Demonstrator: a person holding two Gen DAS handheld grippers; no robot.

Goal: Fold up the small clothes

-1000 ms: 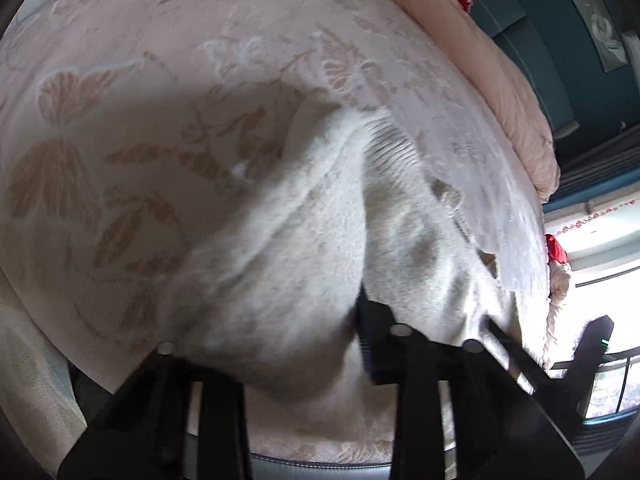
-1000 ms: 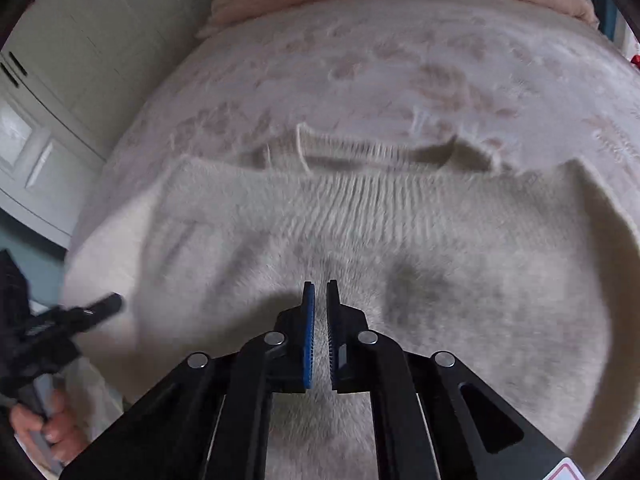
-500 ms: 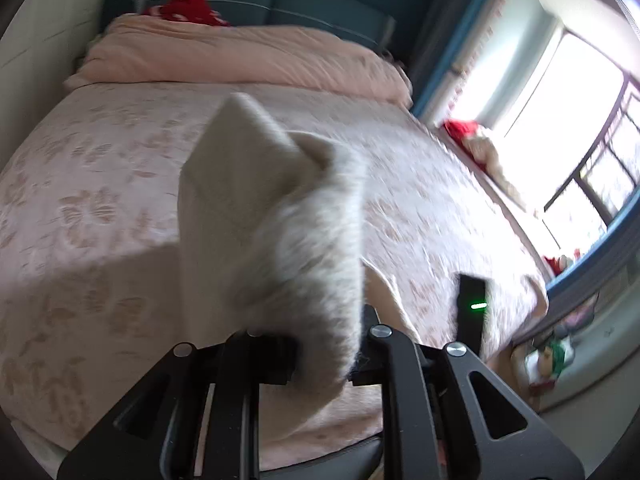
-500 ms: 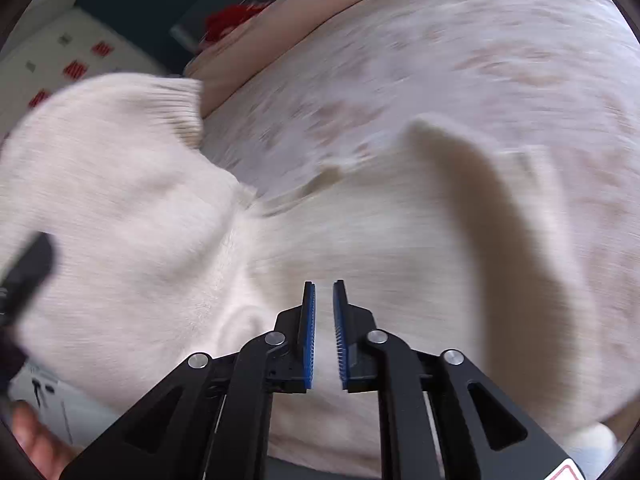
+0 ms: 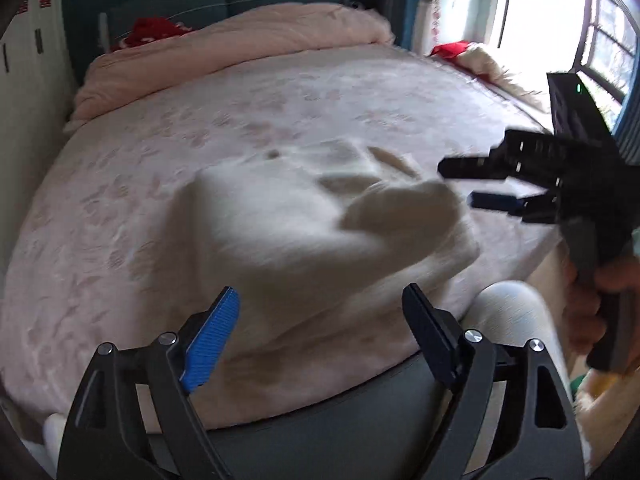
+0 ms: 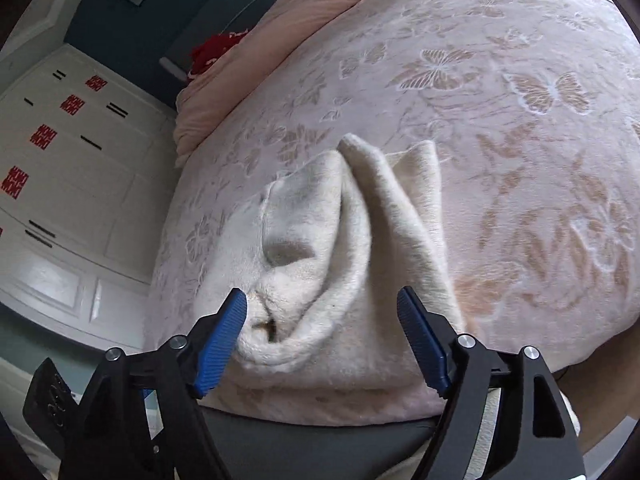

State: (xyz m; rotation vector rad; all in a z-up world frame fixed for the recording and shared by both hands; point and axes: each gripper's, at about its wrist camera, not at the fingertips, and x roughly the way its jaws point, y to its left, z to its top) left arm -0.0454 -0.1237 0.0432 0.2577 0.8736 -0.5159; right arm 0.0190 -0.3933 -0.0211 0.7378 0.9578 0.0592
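Bedroom setup: big bed point(image 5: 120, 208) with a pale pink bedspread covered in a butterfly and leaf pattern, a rolled-up peach duvet point(image 5: 248, 44) along the headboard end, something red point(image 5: 154, 32) sitting behind it. White wardrobe doors point(image 6: 60, 184) with red stickers show up in the right wrist view, and a bright window point(image 5: 560, 12) in the left one.

The cream knit sweater point(image 6: 344, 248) is lying bunched and partly folded near the front edge of the bed, with a sleeve or flap lapped over the body. It's blurry in the left wrist view point(image 5: 320, 240), so the exact fold lines are hard to read there.

Left gripper point(image 5: 320, 312) has its jaws wide apart, hanging just in front of the sweater and holding nothing. Right gripper point(image 6: 322, 320) is also spread wide, with the sweater's near edge sitting between the blue pads point(image 6: 220, 340) but not pinched. You can see the right gripper from the side too point(image 5: 500, 184), jaws apart, next to the sweater.
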